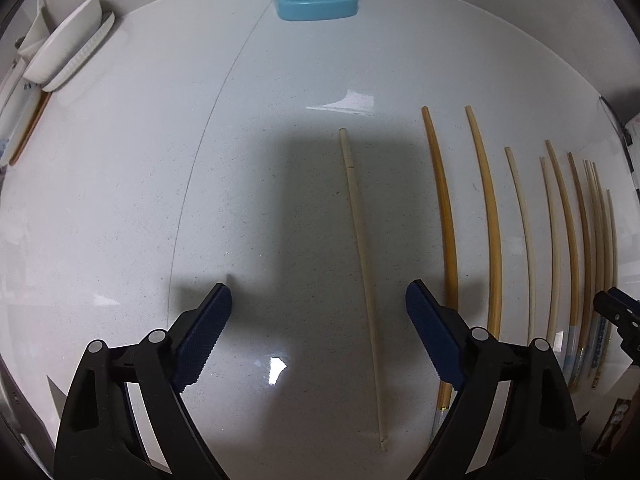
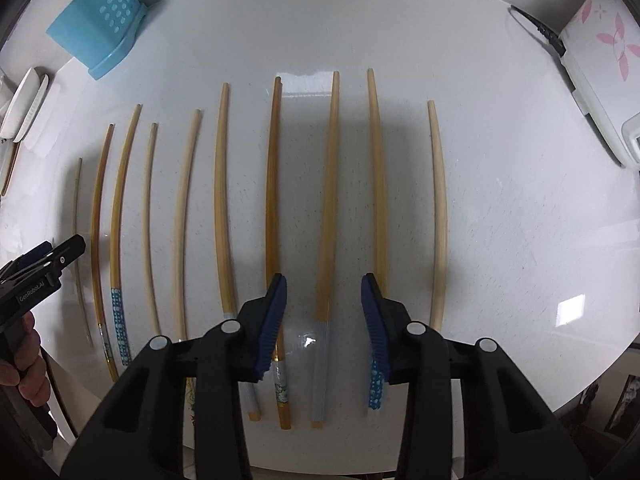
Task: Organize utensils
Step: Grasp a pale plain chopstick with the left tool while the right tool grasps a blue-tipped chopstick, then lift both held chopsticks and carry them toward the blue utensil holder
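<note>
The left tool (image 1: 318, 300) is spread wide and holds nothing; its ribbed blue pads (image 1: 204, 336) hang above a pale chopstick (image 1: 362, 248) lying alone on the glossy white worktop (image 1: 120, 208). The right tool (image 2: 324, 294) is also wide open and empty, poised over a row of chopsticks (image 2: 276, 208) laid side by side across the middle of the worktop, some amber, some cream, several with blue dotted handles. A perforated blue holder (image 2: 104, 20) stands at the far edge.
</note>
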Motion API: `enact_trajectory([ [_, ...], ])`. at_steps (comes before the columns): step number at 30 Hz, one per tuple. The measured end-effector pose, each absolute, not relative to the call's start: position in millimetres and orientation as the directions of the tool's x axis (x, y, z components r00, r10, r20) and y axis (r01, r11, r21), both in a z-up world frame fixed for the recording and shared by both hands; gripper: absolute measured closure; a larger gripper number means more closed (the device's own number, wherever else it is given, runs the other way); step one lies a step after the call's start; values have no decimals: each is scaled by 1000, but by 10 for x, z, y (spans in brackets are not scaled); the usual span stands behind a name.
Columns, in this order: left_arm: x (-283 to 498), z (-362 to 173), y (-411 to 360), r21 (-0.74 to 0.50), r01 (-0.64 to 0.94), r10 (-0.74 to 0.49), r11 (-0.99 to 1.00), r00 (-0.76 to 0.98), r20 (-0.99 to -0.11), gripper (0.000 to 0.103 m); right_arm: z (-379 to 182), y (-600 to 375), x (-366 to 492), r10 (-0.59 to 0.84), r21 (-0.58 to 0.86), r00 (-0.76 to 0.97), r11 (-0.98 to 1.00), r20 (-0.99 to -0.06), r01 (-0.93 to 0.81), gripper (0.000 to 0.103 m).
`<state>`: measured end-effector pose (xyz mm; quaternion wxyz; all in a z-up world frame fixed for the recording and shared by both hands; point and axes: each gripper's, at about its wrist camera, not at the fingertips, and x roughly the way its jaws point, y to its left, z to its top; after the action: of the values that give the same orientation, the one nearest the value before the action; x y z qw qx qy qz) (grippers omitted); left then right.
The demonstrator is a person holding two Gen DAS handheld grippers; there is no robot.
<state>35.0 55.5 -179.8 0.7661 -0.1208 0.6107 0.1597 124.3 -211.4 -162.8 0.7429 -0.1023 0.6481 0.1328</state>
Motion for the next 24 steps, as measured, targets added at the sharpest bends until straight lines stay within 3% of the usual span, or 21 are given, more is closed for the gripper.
enact_trajectory([
  [6, 367, -1733, 440, 18, -369, 89, 929, 176, -980, 42, -1708, -2115, 1290, 63, 28, 96, 945, -993, -327, 80],
  [12, 424, -1633, 287, 35, -377, 90, 926, 128, -988, 91, -1763, -2161, 1413, 53, 18, 98, 946, -994, -322, 88],
  [13, 435, -1628, 256, 47, -368, 98, 929, 122, -988, 99, -1777, -2167, 1441, 50, 16, 97, 945, -994, -325, 94],
  [24, 521, -1603, 204, 4, -373, 66, 928, 151, -986, 99, -1646, -2161, 1401, 107, 70, 100, 945, -989, -319, 96],
])
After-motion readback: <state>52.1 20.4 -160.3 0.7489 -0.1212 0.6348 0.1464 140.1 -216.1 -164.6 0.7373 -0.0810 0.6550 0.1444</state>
